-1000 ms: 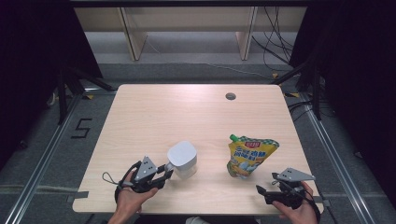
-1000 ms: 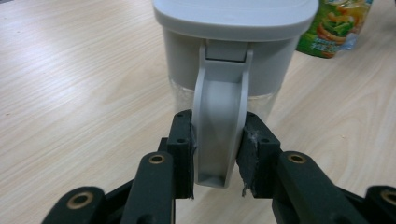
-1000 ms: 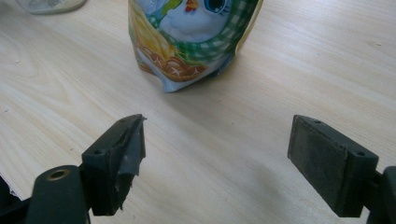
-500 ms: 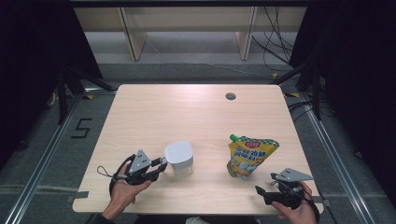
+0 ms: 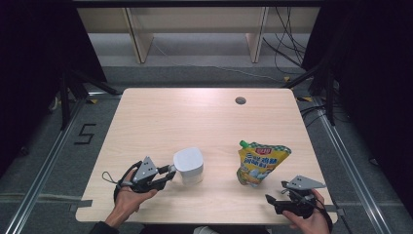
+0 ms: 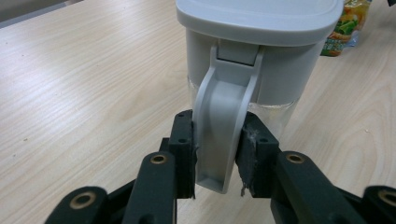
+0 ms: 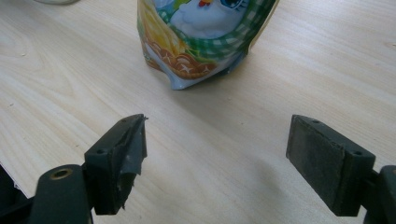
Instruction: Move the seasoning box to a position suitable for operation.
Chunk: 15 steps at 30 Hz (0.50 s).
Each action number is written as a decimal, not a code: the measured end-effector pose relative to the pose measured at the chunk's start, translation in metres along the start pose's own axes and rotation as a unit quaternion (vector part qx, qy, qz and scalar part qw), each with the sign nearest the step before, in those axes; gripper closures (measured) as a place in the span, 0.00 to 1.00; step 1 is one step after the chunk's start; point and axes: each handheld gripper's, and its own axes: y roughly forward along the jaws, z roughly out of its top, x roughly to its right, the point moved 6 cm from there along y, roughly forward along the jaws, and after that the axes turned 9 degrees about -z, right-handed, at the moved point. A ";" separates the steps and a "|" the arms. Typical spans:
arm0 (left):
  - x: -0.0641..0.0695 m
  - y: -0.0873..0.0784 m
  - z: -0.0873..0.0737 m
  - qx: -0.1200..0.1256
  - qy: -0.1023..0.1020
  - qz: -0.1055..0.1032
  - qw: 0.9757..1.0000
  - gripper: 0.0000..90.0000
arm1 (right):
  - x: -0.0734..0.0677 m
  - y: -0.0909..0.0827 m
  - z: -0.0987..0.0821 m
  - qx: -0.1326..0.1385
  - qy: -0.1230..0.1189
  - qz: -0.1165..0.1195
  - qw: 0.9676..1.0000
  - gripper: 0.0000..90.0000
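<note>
So the left gripper [image 6: 217,154] has its jaws clamped on the grey plastic handle [image 6: 222,126] of the clear jug with a grey square lid [image 5: 189,165], which sits near the front of the light wooden table [image 5: 195,117], left of centre. The right gripper [image 7: 217,156] sits with jaws wide apart, nothing between them, just near-side of the yellow-green snack pouch [image 5: 260,163].

Grey-lidded clear jug [image 5: 189,165] upright, handle [image 6: 223,130] clamped.

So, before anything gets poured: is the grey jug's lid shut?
Shut: the grey lid sits flat on the jug, which stands upright, handle clamped by the left gripper.
</note>
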 end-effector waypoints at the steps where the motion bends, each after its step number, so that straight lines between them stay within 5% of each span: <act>1: 0.001 0.001 0.000 0.000 0.001 -0.002 1.000 0.77 | 0.001 0.001 0.000 0.003 -0.007 0.000 1.000 0.23; 15: 0.039 0.013 0.004 -0.007 0.032 -0.067 0.997 0.76 | 0.002 0.001 0.001 0.004 -0.016 0.000 1.000 0.24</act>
